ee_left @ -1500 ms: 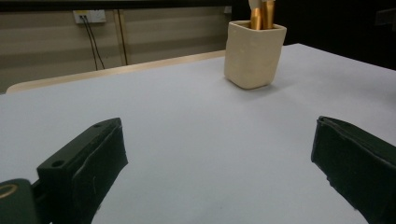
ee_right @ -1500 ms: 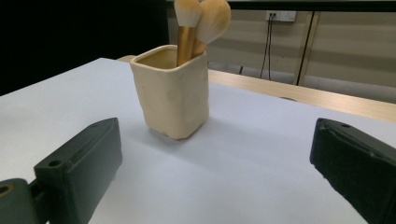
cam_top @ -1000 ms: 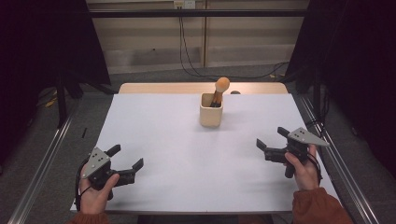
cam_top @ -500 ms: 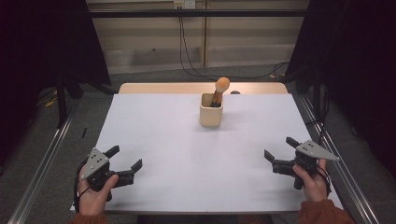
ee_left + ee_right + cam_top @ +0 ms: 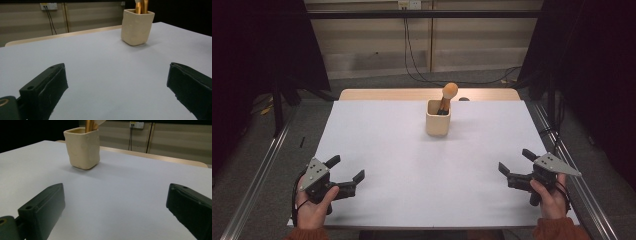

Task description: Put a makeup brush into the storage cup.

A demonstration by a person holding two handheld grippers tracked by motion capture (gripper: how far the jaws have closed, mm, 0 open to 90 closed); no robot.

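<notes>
A cream square cup (image 5: 438, 118) stands on the white table (image 5: 412, 165) toward the back, with a wooden utensil (image 5: 446, 96) upright in it, round end up. The cup (image 5: 136, 23) also sits at the upper right of the left gripper view, and the cup (image 5: 83, 147) at the upper left of the right gripper view. My left gripper (image 5: 346, 170) rests open at the front left corner, nothing between its jaws. My right gripper (image 5: 517, 162) is open at the front right, low over the table, also empty.
A wooden strip (image 5: 377, 94) edges the table at the back. Metal rails (image 5: 259, 170) run along both sides of the table. Cables (image 5: 412, 55) hang from a wall socket behind. Bare white surface lies between the grippers and the cup.
My right gripper has drawn back toward the front edge and lower over the table. The left gripper has barely shifted. The cup stays put.
</notes>
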